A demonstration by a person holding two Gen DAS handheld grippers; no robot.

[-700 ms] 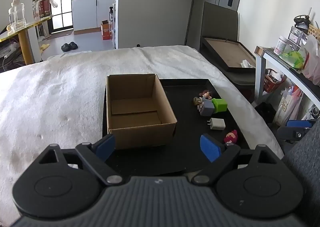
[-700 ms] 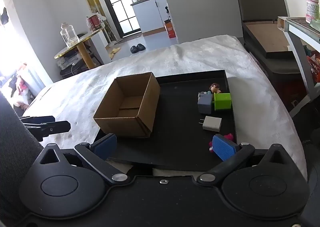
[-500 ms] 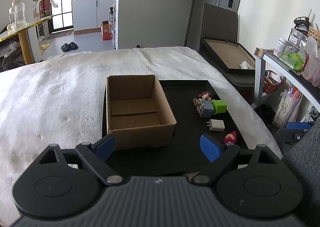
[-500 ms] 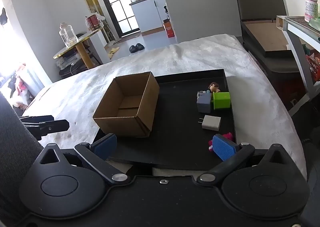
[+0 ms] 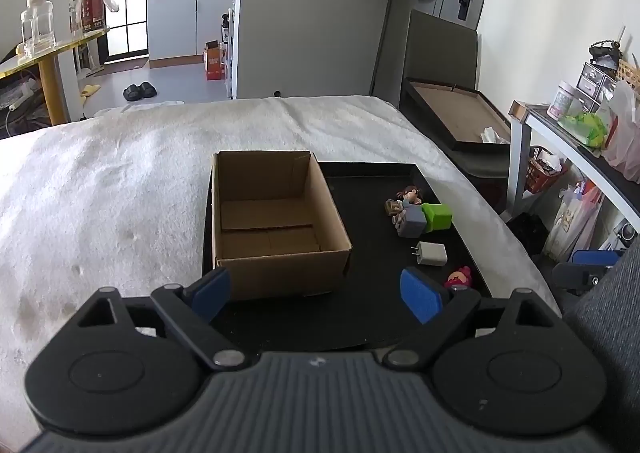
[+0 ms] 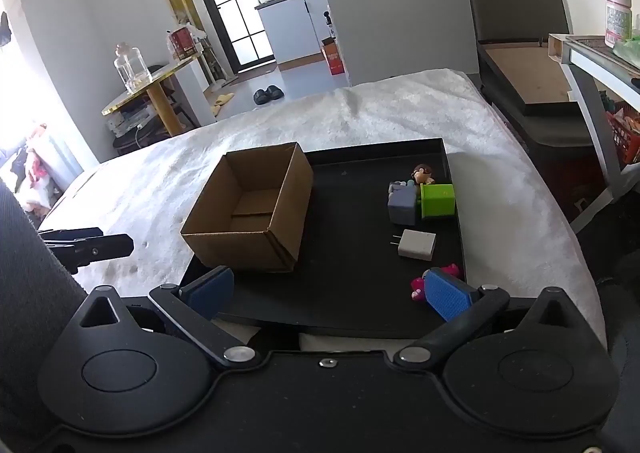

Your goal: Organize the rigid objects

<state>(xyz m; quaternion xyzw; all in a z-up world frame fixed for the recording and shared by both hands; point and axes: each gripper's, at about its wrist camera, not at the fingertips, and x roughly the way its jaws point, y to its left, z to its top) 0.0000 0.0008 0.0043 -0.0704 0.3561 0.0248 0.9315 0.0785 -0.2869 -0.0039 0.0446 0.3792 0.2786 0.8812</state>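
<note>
Two grippers: both are hovering over the near edge of the black tray, tilting downward toward it, neither one touching anything.
White blanket (image 5: 120,181): it is covering the whole surface and carrying the tray.
Black tray (image 5: 368,189): it is lying flat on the blanket, its near edge sitting just under the two grippers.
Cardboard box (image 5: 276,225): it is standing open and upright along the tray's left edge, showing nothing inside but its folded bottom flaps.
Left gripper (image 5: 316,293): its jaws are standing wide apart with nothing between the blue pads; the left pad is appearing in front of the box's near left corner, the right pad just beside the pink toy.
Right gripper (image 6: 328,291): its jaws are spread fully apart and gripping nothing; it is reaching in from the tray's near edge, and its right pad is partly hiding the pink toy.
Green block (image 6: 438,200): it is lying near the tray's right edge, touching the grey block.
Grey block (image 6: 402,204): it is sitting just left of the green one.
White charger (image 6: 417,244): it is lying flat near the right edge, prongs pointing toward the box.
Brown-haired figurine (image 6: 423,174): it is lying just behind the blocks, toward the far right corner.
Pink toy (image 5: 459,278): it is lying by the tray's near right corner.
</note>
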